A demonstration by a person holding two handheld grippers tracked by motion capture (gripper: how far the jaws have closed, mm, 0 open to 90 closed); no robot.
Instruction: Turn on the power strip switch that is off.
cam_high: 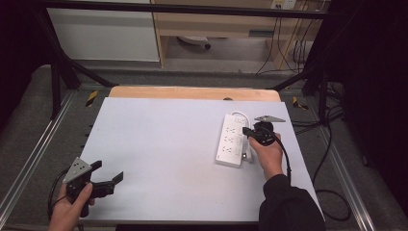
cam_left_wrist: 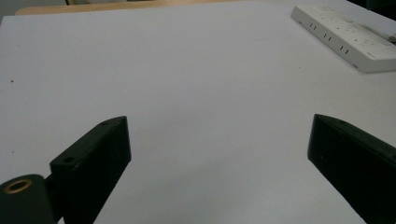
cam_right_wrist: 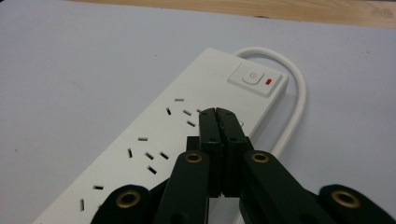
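A white power strip (cam_high: 231, 140) lies on the right part of the pale table (cam_high: 159, 144), its white cord (cam_high: 239, 114) looping round its far end. My right gripper (cam_high: 247, 130) hovers over the strip's right edge with its jaws shut and nothing between them. In the right gripper view the closed tips (cam_right_wrist: 215, 112) sit just above the power strip (cam_right_wrist: 154, 140), short of the switch (cam_right_wrist: 256, 78) with its red light. My left gripper (cam_high: 108, 172) is open near the front left corner, over bare table. The left gripper view has its open gripper (cam_left_wrist: 218, 123) and the power strip (cam_left_wrist: 345, 37) far off at the upper right.
A wooden strip (cam_high: 192, 92) runs along the table's far edge. Metal rails (cam_high: 29, 159) and black frame legs flank the table. Cables (cam_high: 332, 144) trail on the floor at the right. A person's sleeve (cam_high: 288, 207) crosses the front right corner.
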